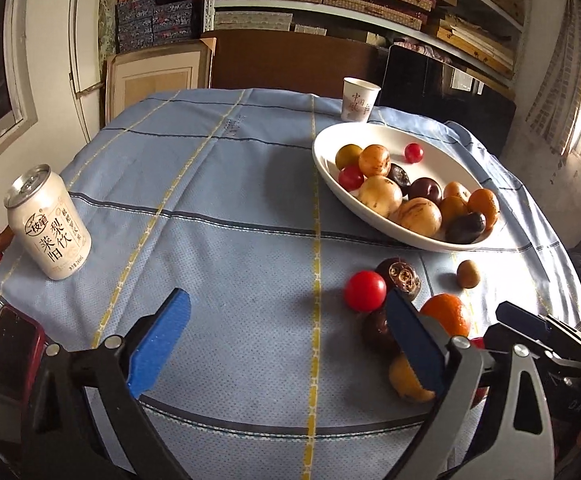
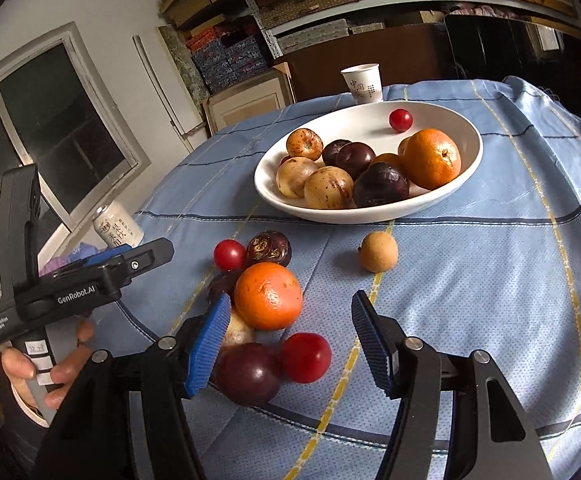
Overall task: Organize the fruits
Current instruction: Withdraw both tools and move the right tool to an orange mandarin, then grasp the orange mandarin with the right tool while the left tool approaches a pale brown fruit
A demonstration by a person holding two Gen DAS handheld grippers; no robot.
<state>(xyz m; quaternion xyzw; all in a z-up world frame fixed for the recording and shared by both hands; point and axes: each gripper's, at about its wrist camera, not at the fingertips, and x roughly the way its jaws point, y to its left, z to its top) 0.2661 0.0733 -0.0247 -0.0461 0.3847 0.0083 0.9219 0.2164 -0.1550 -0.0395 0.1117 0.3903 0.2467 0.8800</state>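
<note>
Tablecloth [image 2: 470, 280]: orange [image 2: 268, 295] btwn right tool [image 2: 286, 344] open pads, untouched.

My tablecloth [image 1: 230, 184] is matt woven cloth with a dotted weave. The bowl [image 2: 442, 200] far right looks like glossy white ceramic. At far left the can [image 1: 48, 222] is shiny metal, and the far cup [image 1: 359, 100] is matt paper. The orange [image 2: 268, 295] near me has dimpled, slightly shiny skin; the red fruit [image 2: 305, 357] is smooth and glossy. My pads [image 2: 208, 344] are ribbed blue rubber on matt black plastic.
</note>
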